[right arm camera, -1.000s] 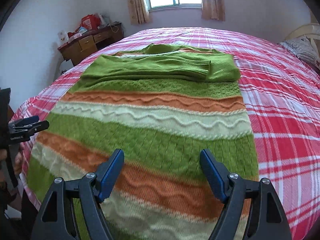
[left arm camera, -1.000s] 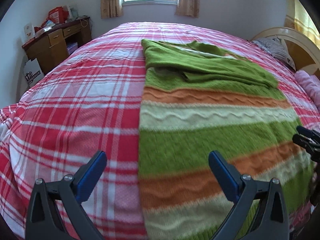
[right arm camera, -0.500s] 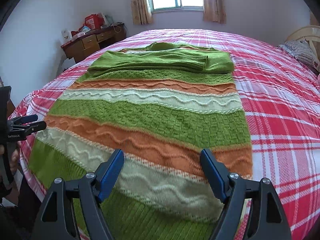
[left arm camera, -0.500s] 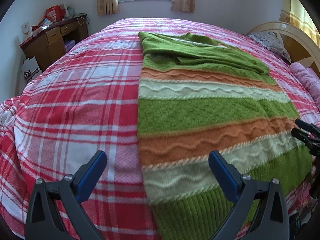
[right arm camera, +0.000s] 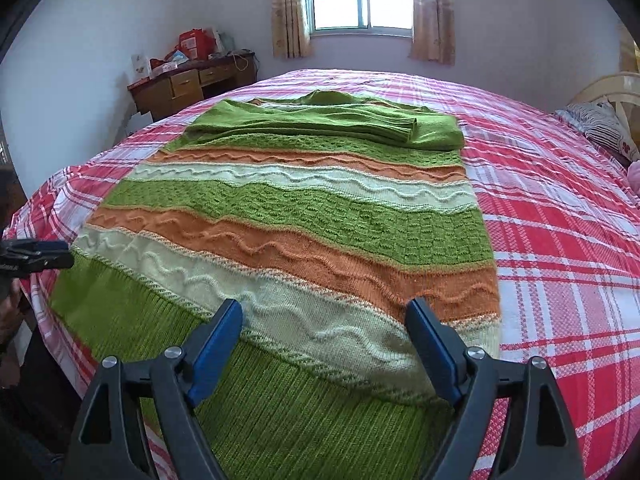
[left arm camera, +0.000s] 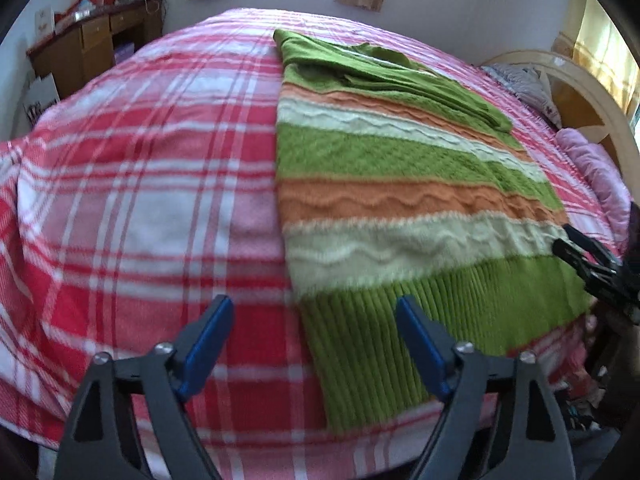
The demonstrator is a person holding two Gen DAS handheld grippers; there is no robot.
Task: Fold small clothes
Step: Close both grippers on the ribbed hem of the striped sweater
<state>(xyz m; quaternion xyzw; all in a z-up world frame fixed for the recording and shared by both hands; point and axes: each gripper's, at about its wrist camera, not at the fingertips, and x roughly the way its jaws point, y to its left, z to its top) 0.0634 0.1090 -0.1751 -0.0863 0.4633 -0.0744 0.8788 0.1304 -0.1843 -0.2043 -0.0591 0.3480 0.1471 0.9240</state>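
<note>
A: Left gripper: jaws apart, just narrowed, nothing clamped; ribbed hem of striped sweater beneath right-hand finger, left corner between the fingers.

B: Right gripper: jaws apart, just widened, empty; sweater spread flat ahead on plaid bedspread; sleeves folded across far end.

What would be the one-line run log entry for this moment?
stage: approaching hem | sweater: flat on bed, sleeves folded in | left gripper: open, closing slightly, over hem corner | right gripper: open, widening, empty
</note>
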